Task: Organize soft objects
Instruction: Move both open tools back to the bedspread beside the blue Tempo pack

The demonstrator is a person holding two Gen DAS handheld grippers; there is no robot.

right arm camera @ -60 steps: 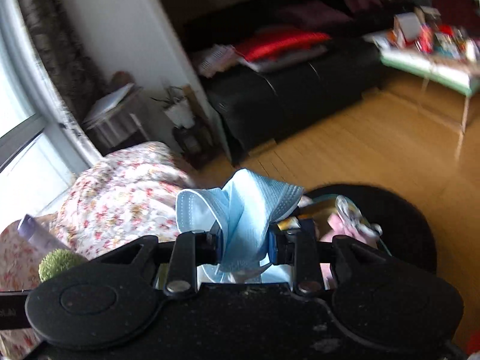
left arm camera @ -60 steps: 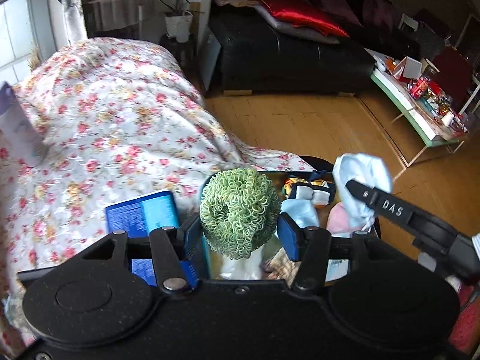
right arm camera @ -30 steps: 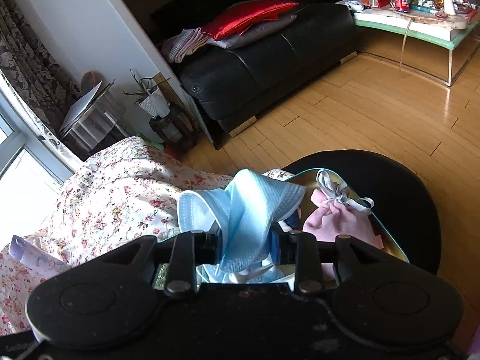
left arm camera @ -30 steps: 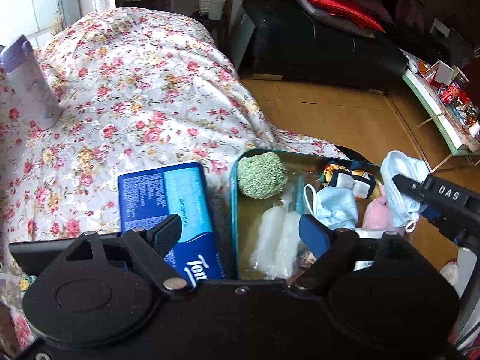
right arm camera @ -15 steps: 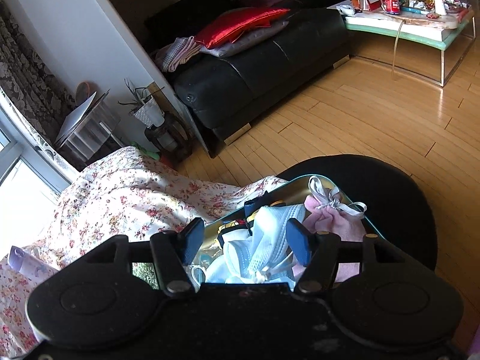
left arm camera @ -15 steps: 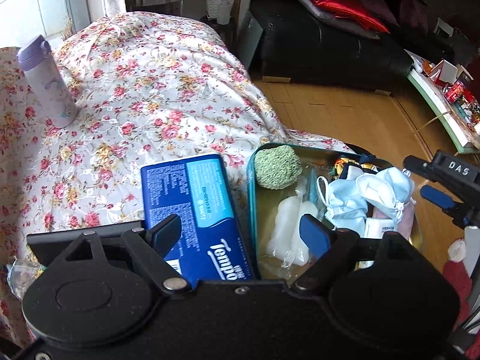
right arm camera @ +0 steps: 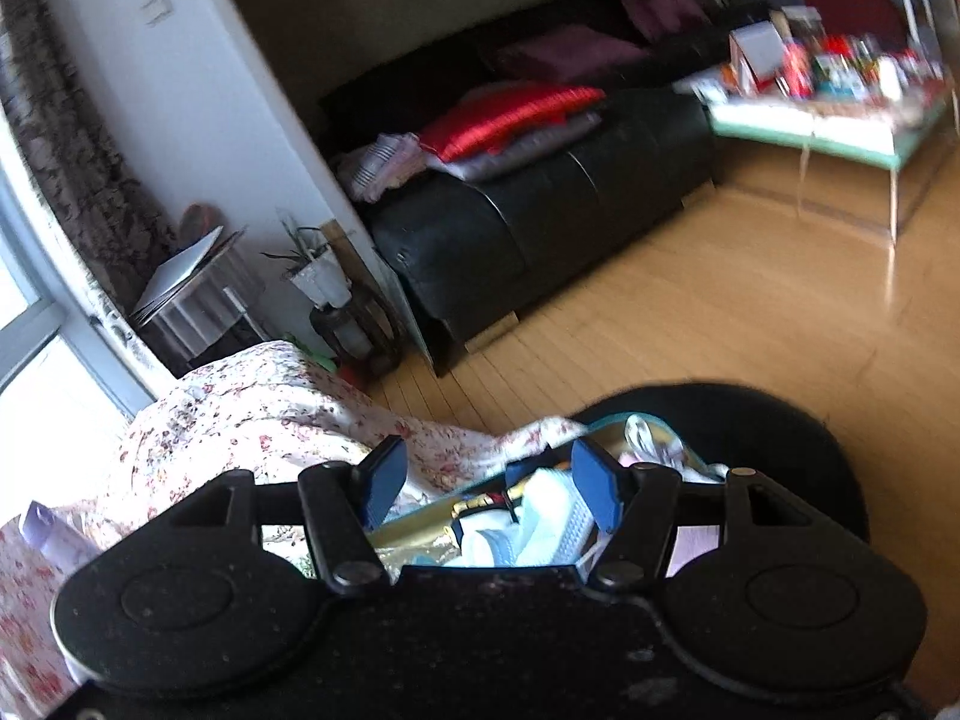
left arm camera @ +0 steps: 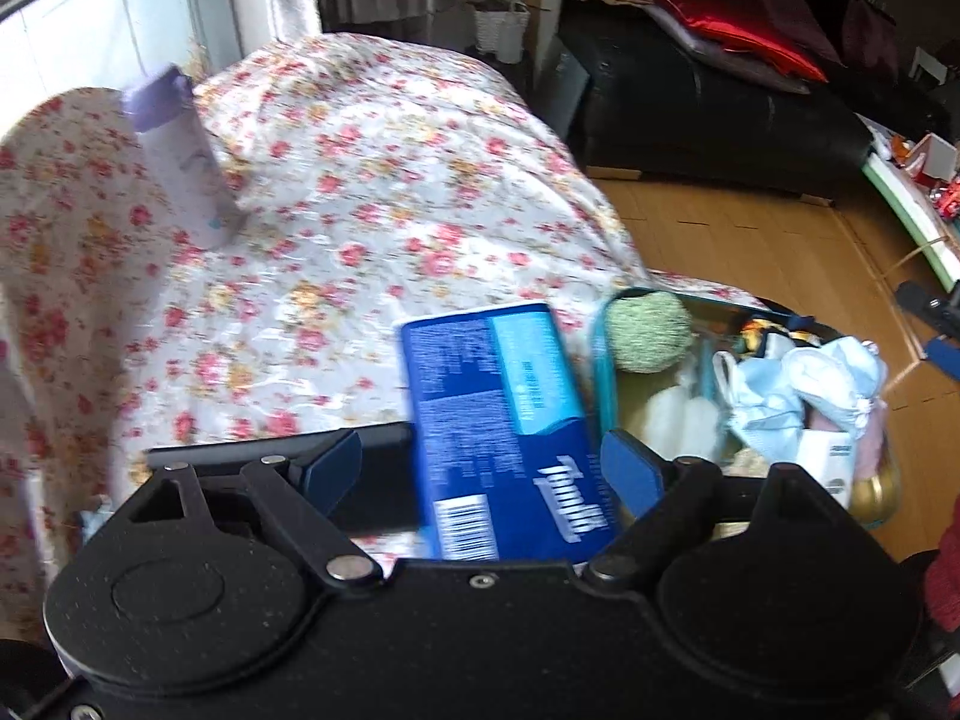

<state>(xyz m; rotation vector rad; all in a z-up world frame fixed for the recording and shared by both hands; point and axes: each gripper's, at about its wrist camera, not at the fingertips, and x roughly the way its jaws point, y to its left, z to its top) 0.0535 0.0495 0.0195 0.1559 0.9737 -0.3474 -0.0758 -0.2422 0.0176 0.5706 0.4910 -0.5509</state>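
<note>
— So, what lies under your claws?
— Your floral bedspread (left arm camera: 372,192) carries the teal tin (left arm camera: 602,360), with the blue tissue pack (left arm camera: 498,414) just beside it.
— And inside?
— The pale blue masks (left arm camera: 798,384) lie bunched at the right, the green ball (left arm camera: 647,331) at the far left corner.
— The claws?
— Your left claw (left arm camera: 483,474) has just been spreading, empty above the pack; your right claw (right arm camera: 487,483) stands apart, over the masks.

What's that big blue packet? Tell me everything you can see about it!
The blue tissue pack is a soft-looking plastic-wrapped packet, dark blue with a lighter blue panel, small white print, a white logo and a barcode. It lies flat on the flowered cloth, right beside the tin, between the open fingers of the left gripper, unpinched.
</note>
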